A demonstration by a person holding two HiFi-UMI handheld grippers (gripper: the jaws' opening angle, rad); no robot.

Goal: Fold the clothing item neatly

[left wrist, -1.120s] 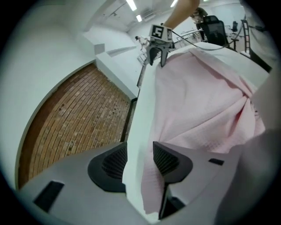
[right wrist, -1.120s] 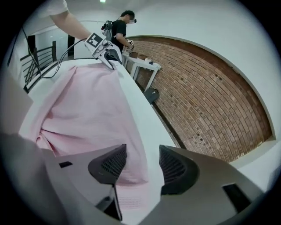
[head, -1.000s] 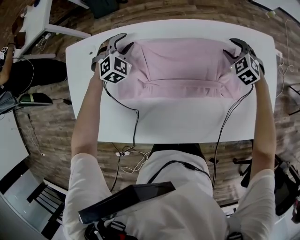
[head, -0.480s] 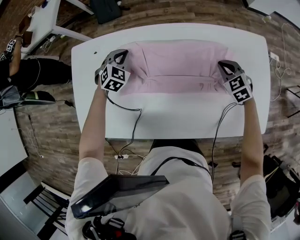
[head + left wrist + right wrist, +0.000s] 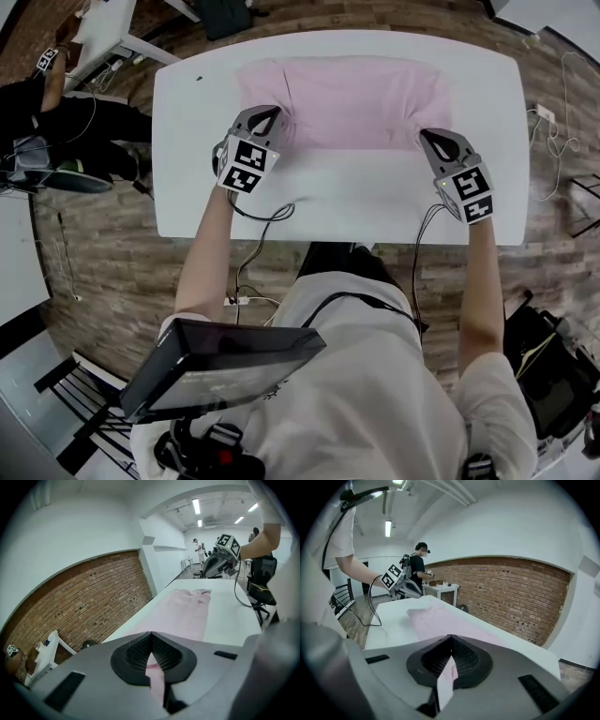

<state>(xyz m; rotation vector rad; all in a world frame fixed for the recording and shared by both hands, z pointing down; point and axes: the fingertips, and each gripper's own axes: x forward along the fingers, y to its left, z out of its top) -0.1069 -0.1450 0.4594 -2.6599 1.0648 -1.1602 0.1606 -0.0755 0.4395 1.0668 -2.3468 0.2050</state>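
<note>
Pink garment (image 5: 347, 94) was clamped at its near edge by the left gripper (image 5: 266, 116) and right gripper (image 5: 435, 141). I figured they'd need to move level together for a square fold.

The garment (image 5: 347, 94) is plain pale pink and the desk (image 5: 356, 202) white. The left tool (image 5: 277, 114) and right tool (image 5: 427, 138) are grey, their cubes patterned in black-and-white squares. At the frame's left, the floor (image 5: 112, 244) shows brown planks. The brick wall (image 5: 84, 602) is reddish brown.
</note>
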